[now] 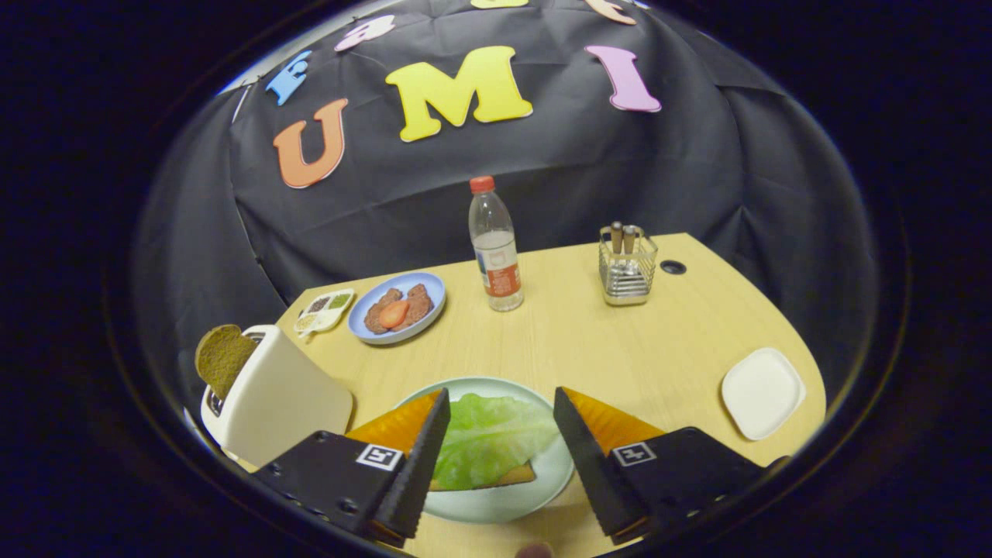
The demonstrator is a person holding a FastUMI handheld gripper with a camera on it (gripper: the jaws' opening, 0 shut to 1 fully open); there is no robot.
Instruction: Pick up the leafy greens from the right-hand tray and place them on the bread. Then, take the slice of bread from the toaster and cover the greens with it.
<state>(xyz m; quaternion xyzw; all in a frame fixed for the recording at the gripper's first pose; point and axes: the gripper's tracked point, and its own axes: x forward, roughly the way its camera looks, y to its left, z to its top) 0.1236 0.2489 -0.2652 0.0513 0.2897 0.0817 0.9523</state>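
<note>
**Greens laid on the bread, claw spread wide above the plate**

While the claw hangs with its fingers well apart and gripping nothing, the pale green plate lies between and just under them, close to the near edge of the bench. On that plate the leafy greens rest on a slice of bread; the leaf is light green, crinkled and veined, and covers nearly all of the slice, so that just a brown crust edge peeks out on the near side.

Left of the plate and just beside it stands the white toaster, at the bench's left edge, with a dark brown slice of toast sticking up from its slot. Right of the plate, well apart, a white square tray sits near the rounded right edge; bare wood lies between them.

Beyond the plate a broad open stretch of bench runs back to a blue plate of brown patties with a red slice, a small divided dish beside it, a clear bottle with a red cap, and a wire holder with utensils near the far edge.
</note>
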